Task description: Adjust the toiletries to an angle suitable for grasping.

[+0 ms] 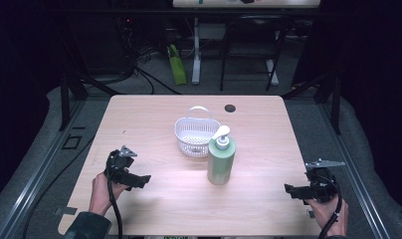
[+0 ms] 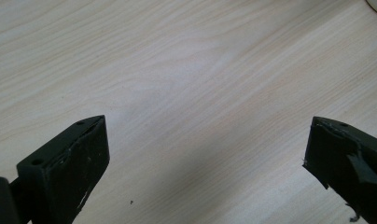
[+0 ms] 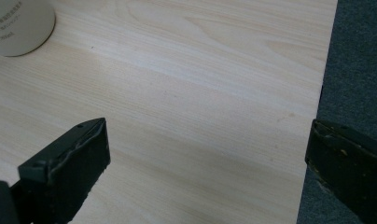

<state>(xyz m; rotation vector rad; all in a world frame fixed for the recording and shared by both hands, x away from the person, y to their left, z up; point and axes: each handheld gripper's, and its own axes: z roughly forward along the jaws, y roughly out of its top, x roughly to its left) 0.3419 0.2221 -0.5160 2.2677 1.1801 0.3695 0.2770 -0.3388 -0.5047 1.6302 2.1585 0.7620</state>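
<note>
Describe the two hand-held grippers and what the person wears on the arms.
The left hand-held gripper and the right hand-held gripper are black, each topped by a grey three-cornered plate and trailing a black cable. Their blocky jaws are scuffed. A dark sleeve covers the left forearm.

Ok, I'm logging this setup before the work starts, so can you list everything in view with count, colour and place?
bottle: one, pale green with a white pump, upright at the table's middle, just in front of the basket.
basket: one, white with a handle, behind the bottle, looks empty.
table: one, light wood, with a dark round hole near its far edge.
green thing: one, on the floor beyond the table; cannot tell what it is.
desk legs: white and dark frames, far back.
left claw: one, black, near-left of the table, jaws wide apart, nothing between them.
right claw: one, black, near-right edge, jaws wide apart, nothing between them.
hands: two, holding the claws.
</note>
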